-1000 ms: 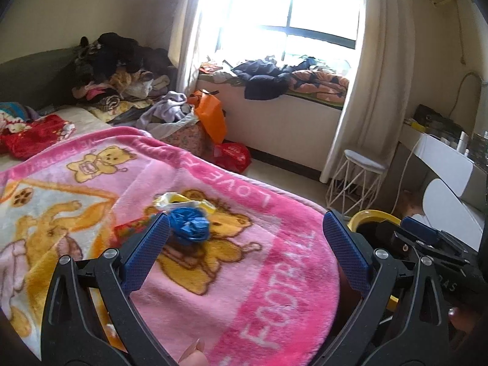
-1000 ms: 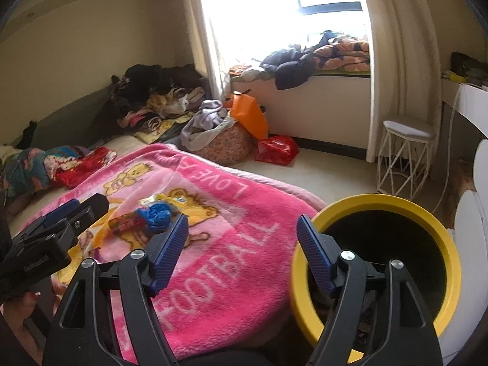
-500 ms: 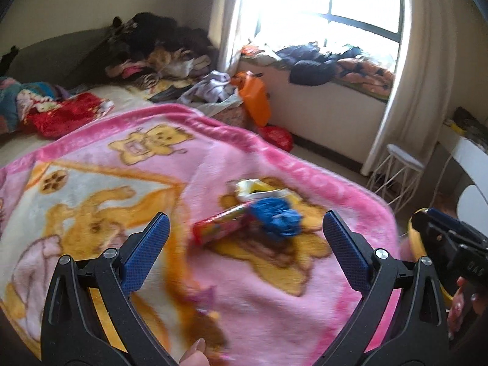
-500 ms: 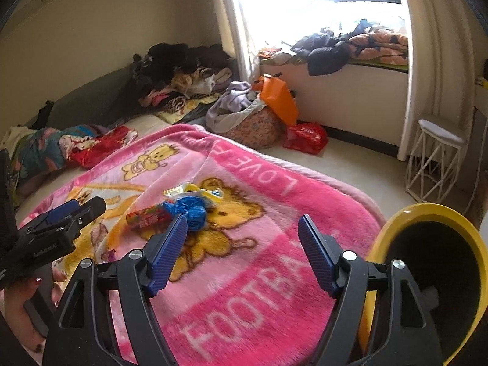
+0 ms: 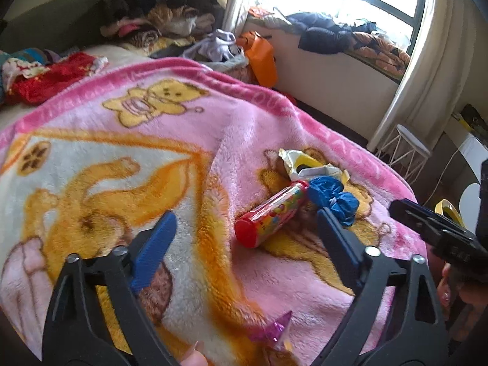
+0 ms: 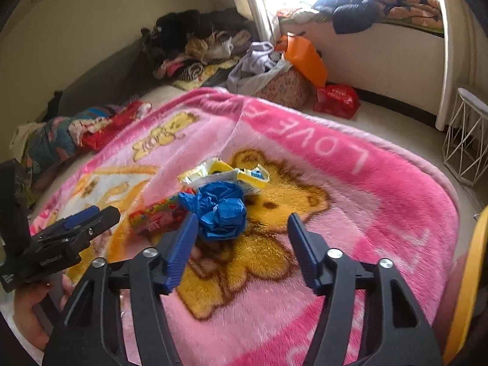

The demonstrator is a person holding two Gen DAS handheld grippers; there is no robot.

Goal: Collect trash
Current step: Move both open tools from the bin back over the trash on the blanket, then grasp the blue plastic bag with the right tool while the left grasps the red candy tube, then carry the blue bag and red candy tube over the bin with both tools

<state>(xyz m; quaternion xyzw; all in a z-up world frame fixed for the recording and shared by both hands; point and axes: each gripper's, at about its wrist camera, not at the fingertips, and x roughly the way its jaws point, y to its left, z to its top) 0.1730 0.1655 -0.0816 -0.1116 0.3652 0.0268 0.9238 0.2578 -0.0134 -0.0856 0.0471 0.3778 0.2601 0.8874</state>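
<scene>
A small trash pile lies on the pink bear blanket (image 5: 189, 128): a red candy tube (image 5: 271, 213), a crumpled blue bag (image 5: 334, 198) and a yellow-white wrapper (image 5: 308, 164). My left gripper (image 5: 245, 216) hovers just short of the tube, its jaws closing, pads touching nothing. In the right wrist view the blue bag (image 6: 221, 210) sits just ahead of my right gripper (image 6: 242, 218), whose jaws are also closing with nothing pressed between them. The tube (image 6: 158, 216) and the wrapper (image 6: 225, 174) lie beside and behind the bag.
A purple foil wrapper (image 5: 274, 329) lies near the blanket's front. The yellow bin's rim (image 6: 466, 289) shows at the right edge. Clothes piles (image 6: 195, 45), an orange bag (image 6: 305, 55) and a white wire stool (image 6: 466, 140) stand beyond the bed.
Both grippers have come down and closer to the trash pile, and both pairs of jaws stand narrower. The yellow bin has slid out to the right edge of the right wrist view.
</scene>
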